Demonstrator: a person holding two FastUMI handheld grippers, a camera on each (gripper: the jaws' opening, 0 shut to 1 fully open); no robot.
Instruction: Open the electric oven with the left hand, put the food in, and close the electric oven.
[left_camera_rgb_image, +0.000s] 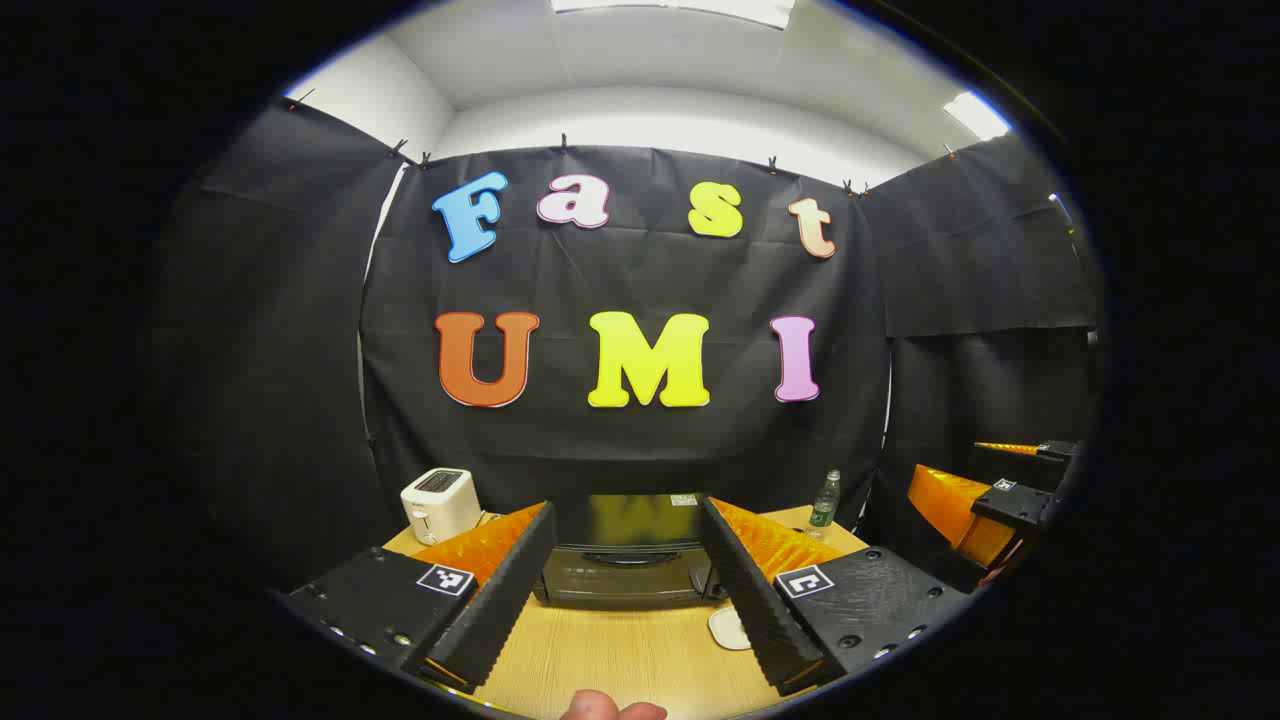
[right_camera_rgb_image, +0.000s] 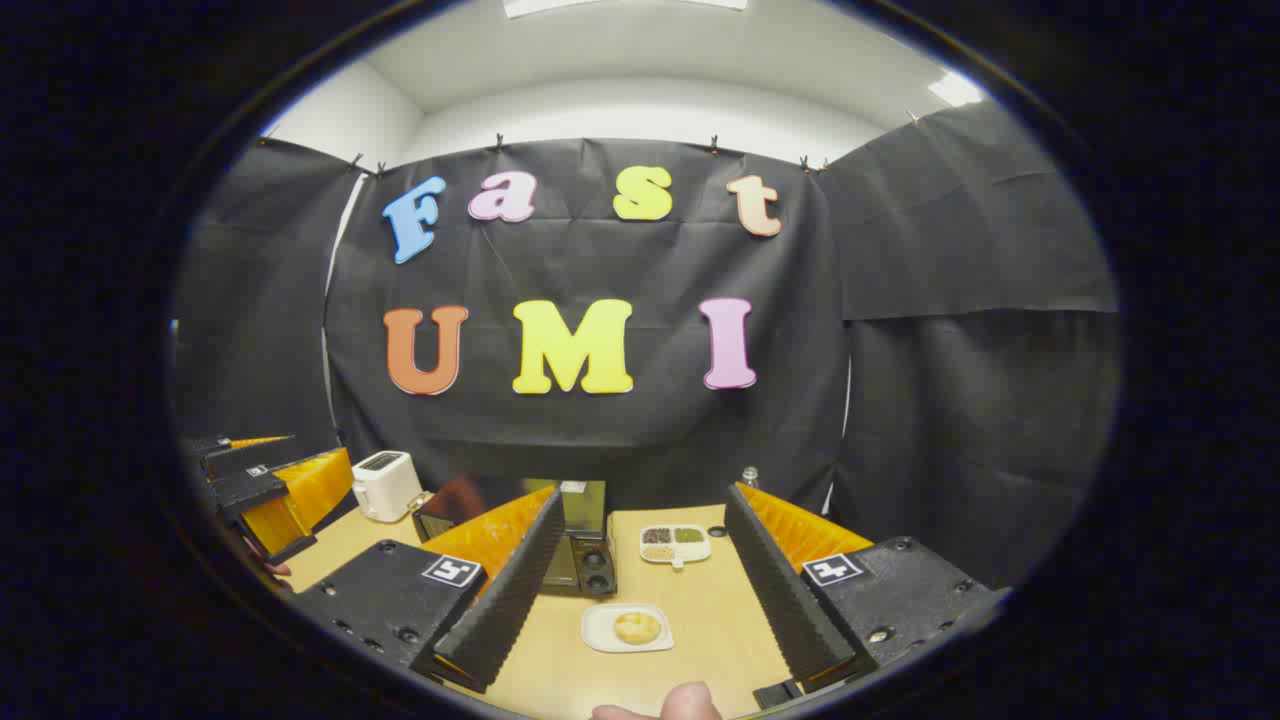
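I am standing in a recording booth, a staged test space and not a lived-in kitchen. Black cloth (right_camera_rgb_image: 600, 440) is hanging on three sides, clipped along its top edge, and plain white walls and ceiling lights are showing above it. A light wooden table (right_camera_rgb_image: 700, 610) is carrying kitchen props: an electric oven (left_camera_rgb_image: 625, 560) is sitting at the far edge, a white toaster (left_camera_rgb_image: 440, 503) is occupying the far left corner, and a bottle (left_camera_rgb_image: 825, 500) is standing toward the far right corner. Nearer me, a small plate of food (right_camera_rgb_image: 630, 628) and a divided dish (right_camera_rgb_image: 675, 543) are lying on the tabletop.
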